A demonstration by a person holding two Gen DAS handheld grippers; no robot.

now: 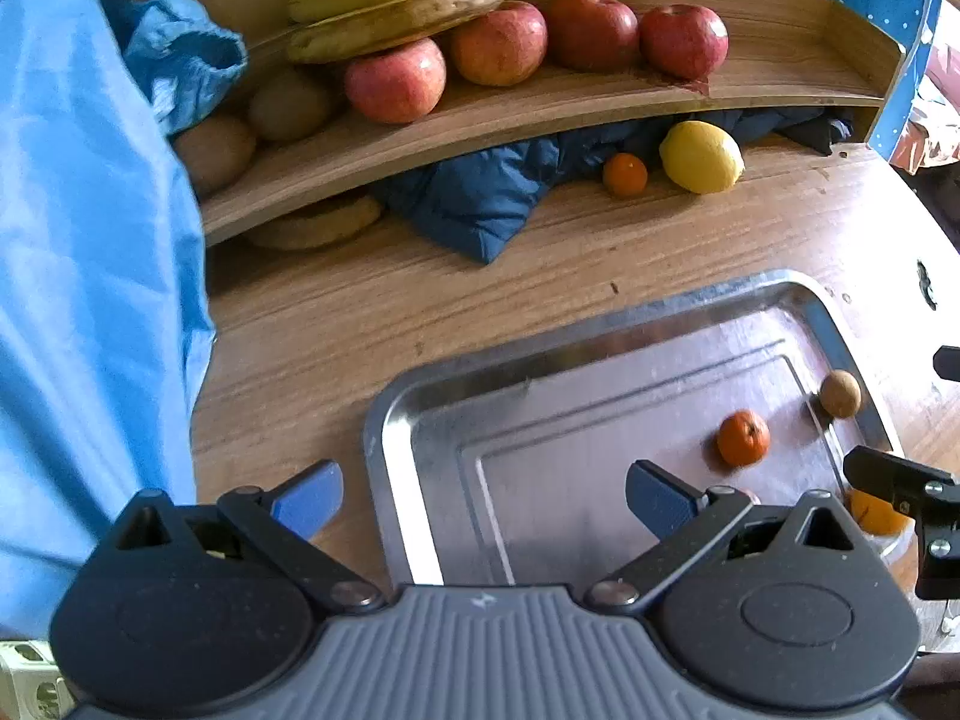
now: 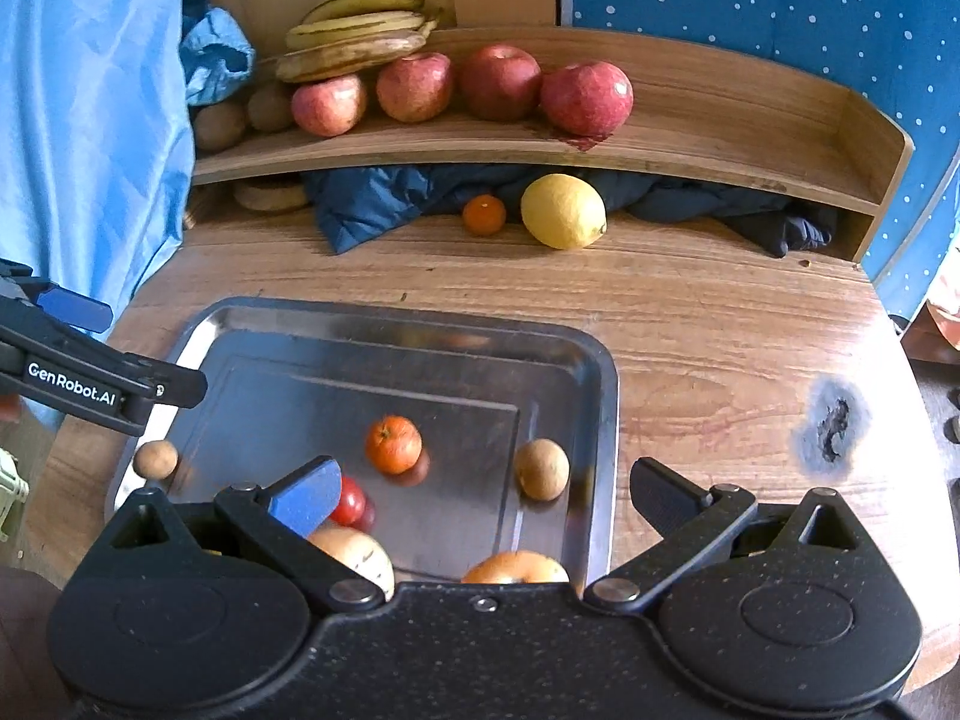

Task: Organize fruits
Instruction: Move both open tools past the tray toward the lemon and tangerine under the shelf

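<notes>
Table, tray with tangerine

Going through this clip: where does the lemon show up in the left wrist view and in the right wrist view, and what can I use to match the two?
Left wrist: the lemon lies upper right of centre on the table, just below the shelf edge.
Right wrist: the lemon lies upper centre, again under the shelf.
Shared landmark: the small orange just left of it in both views.

A home: wooden table; fruit shelf; blue jacket beneath
</notes>
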